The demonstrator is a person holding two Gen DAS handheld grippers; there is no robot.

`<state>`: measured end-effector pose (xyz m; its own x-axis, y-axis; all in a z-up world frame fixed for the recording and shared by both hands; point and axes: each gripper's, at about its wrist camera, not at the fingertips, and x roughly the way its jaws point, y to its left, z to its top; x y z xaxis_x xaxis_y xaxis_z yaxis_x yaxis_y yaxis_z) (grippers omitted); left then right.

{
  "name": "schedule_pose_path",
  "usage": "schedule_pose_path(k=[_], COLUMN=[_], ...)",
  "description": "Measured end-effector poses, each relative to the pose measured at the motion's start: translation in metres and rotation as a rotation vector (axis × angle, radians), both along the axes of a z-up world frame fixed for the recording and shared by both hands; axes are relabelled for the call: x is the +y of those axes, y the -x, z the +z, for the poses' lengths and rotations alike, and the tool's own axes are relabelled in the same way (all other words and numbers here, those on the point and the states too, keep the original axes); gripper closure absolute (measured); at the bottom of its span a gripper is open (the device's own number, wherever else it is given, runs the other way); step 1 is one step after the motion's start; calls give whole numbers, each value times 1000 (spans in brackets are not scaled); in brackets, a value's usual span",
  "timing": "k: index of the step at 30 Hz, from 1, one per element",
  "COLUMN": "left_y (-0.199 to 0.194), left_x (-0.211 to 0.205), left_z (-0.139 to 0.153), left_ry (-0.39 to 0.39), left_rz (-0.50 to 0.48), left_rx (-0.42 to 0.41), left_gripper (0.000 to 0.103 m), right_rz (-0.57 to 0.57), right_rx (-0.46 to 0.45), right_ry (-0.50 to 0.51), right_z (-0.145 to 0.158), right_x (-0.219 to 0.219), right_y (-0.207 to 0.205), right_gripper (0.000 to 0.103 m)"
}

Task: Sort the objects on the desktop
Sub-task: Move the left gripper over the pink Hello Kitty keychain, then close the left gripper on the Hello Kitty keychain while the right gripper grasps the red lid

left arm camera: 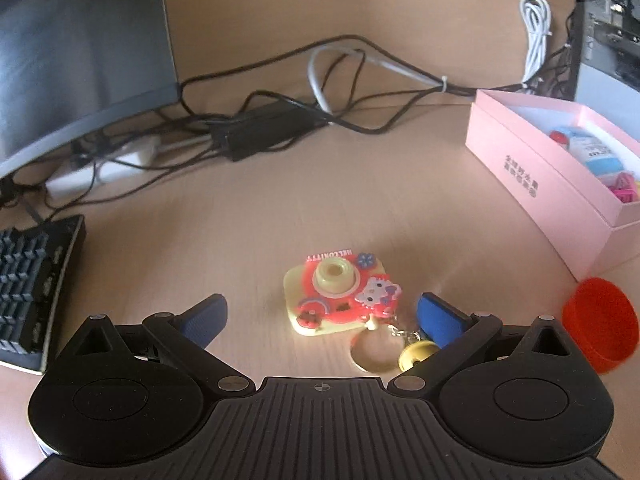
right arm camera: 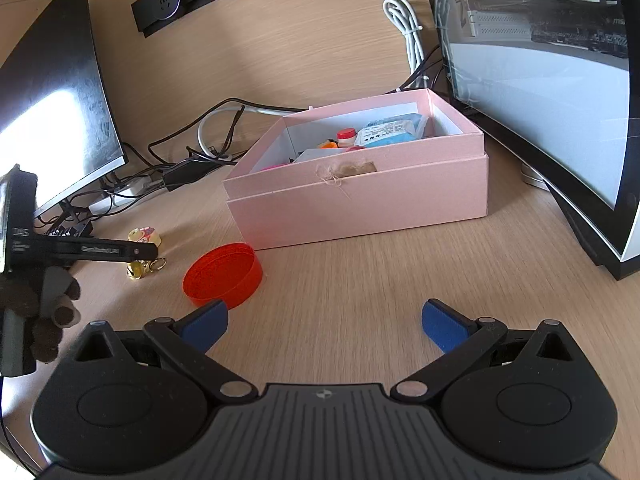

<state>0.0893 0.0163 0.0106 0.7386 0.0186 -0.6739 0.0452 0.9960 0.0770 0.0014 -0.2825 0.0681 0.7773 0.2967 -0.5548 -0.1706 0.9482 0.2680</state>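
Light wooden desk (right arm camera: 360, 300) carrying plenty here. Camera keychain (left arm camera: 340, 294), red lid (right arm camera: 222, 274) and pink box (right arm camera: 360, 200) resting on it. Keyboard (left arm camera: 32, 292), tangled cables (left arm camera: 280, 116) behind.

left gripper (left arm camera: 322, 316) fingers spread, right gripper (right arm camera: 325, 322) likewise

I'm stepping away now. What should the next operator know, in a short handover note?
Left tongs: open, empty, straddling the camera keychain lying on the desk.
Right tongs: open, empty, over bare desk near the red lid.
Pink box: open, several small items already inside.
Left to do: keychain and red lid, both on the desk outside the box.
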Motion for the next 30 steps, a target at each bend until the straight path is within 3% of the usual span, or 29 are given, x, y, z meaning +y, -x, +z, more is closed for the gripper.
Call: schedule_pose_path(k=[7, 14, 20, 22, 25, 27, 30], left_y=[3, 27, 44, 48, 53, 57, 51], left_x=[6, -2, 9, 16, 26, 36, 48], left_z=[-4, -6, -6, -6, -5, -1, 7], left_ry=[39, 23, 31, 31, 17, 57, 178], left_rz=[-9, -86, -73, -53, -27, -35, -27], left_rx=[4, -4, -1, -1, -10, -34, -27], left_gripper=[0, 0, 0, 0, 0, 0, 0], right_rz=[12, 115, 296, 298, 281, 253, 251], right_rx=[6, 28, 2, -22, 2, 8, 0], right_ry=[22, 54, 215, 296, 272, 226, 202], right_z=[1, 3, 0, -2, -2, -1, -2], right_x=[4, 13, 48, 59, 58, 50, 46], right_y=[-2, -5, 11, 16, 12, 9, 10], right_gripper=[0, 0, 0, 0, 0, 0, 0])
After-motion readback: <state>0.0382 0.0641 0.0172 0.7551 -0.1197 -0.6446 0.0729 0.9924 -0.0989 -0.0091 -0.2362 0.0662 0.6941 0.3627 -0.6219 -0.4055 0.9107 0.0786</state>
